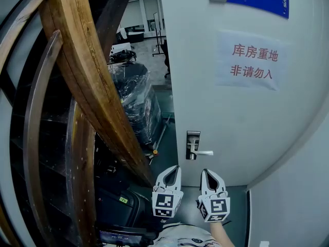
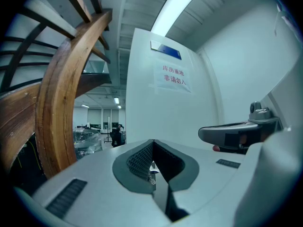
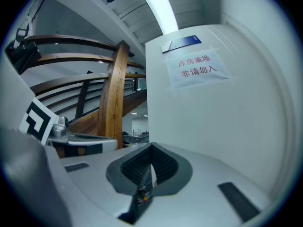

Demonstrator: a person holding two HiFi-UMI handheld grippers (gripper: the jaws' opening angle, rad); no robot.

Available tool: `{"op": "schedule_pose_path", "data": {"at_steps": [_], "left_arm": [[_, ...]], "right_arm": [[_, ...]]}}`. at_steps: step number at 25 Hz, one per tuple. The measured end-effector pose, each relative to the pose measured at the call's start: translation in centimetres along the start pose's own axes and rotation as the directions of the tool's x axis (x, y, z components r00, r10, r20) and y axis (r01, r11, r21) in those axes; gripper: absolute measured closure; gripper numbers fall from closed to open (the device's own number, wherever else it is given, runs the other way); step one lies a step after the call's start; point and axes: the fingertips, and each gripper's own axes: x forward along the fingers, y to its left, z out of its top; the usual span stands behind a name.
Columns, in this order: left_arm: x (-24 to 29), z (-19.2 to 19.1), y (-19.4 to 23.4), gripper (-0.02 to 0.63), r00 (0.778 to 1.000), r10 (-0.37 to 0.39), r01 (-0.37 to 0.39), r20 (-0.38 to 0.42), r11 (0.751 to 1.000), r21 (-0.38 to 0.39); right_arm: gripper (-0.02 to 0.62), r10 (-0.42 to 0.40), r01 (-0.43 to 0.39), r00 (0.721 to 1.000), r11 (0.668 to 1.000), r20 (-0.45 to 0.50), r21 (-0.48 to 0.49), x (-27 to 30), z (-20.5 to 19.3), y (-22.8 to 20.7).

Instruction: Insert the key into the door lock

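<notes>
At far left of the head view, a curved wooden stair rail (image 1: 82, 60) fills the frame, with plastic-wrapped goods (image 1: 136, 102) behind it. Next comes the left gripper (image 1: 172, 173), levelled at the door (image 1: 241, 133). Its jaws are drawn together, and a small metallic glint at their seam cannot be identified. Ahead, between the two tools, sits the door lock (image 1: 193, 144), a metal plate with a lever handle (image 1: 204, 152); the keyhole is too small to make out. Right gripper (image 1: 212, 177): jaws pinched on a thin pale blade standing edge-on between the pads, judged to be the key (image 3: 152, 173). The key is well short of the lock. A paper notice (image 1: 250, 60) hangs at upper right.

Assessment: the key should be light, stiff and slick, and prone to pivoting in a pinch. The grip belongs on the flat bow, on both faces, leaving the whole blade free for the keyhole.
</notes>
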Motion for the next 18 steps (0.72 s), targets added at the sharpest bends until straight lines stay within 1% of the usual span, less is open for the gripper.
{"op": "schedule_pose_path", "data": {"at_steps": [18], "left_arm": [[0.14, -0.6, 0.06, 0.601, 1.0, -0.001, 0.0, -0.011, 1.0, -0.01]], "right_arm": [[0.589, 0.019, -0.019, 1.0, 1.0, -0.022, 0.019, 0.48, -0.92, 0.58]]}}
